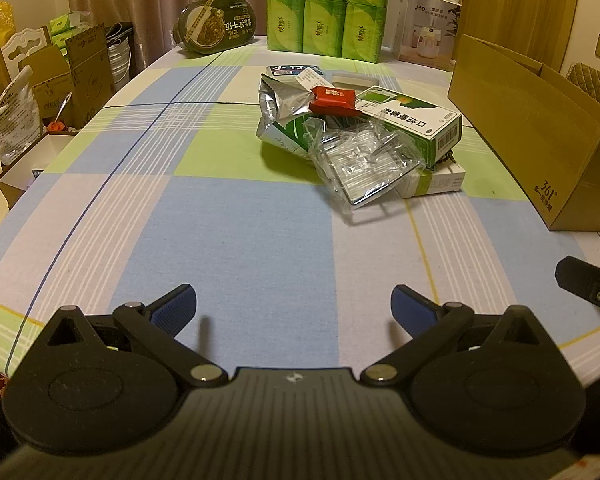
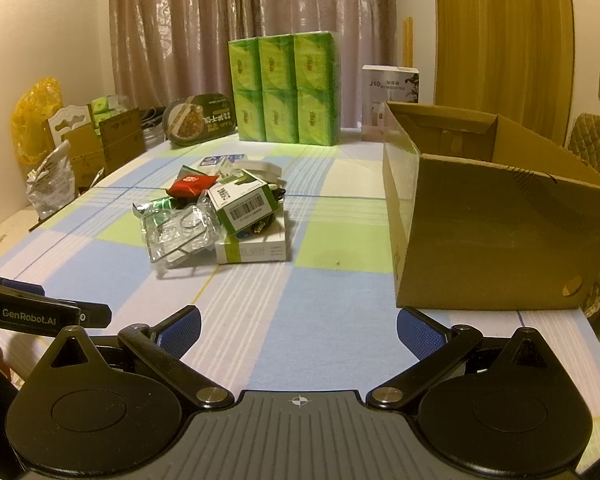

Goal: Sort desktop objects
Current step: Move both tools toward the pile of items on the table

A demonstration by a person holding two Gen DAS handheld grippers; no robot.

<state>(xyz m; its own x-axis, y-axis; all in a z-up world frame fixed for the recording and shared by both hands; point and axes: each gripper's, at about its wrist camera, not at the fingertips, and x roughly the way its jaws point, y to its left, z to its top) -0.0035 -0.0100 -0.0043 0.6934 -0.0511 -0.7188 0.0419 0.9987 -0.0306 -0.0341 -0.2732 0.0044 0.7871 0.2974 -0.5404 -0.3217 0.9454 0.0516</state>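
Observation:
A heap of small items lies mid-table on the checked cloth: a green-and-white box (image 1: 412, 124) (image 2: 244, 202), a red packet (image 1: 334, 100) (image 2: 192, 184), a silver foil bag (image 1: 280, 100), crumpled clear plastic packaging (image 1: 364, 160) (image 2: 180, 232) and a flat white box (image 1: 436, 180) (image 2: 252, 250). An open cardboard box (image 1: 540, 136) (image 2: 488, 216) stands to the right of the heap. My left gripper (image 1: 294, 304) is open over bare cloth, well short of the heap. My right gripper (image 2: 298, 330) is open too, nothing between its fingers, near the cardboard box's front corner.
Stacked green tissue packs (image 1: 328, 8) (image 2: 284, 92), a dark oval food tub (image 1: 216, 26) (image 2: 200, 118) and a white humidifier box (image 1: 428, 26) (image 2: 388, 96) stand along the far edge. Cartons and bags (image 1: 52, 80) sit beyond the table's left edge. A padded chair (image 2: 596, 144) is at the right.

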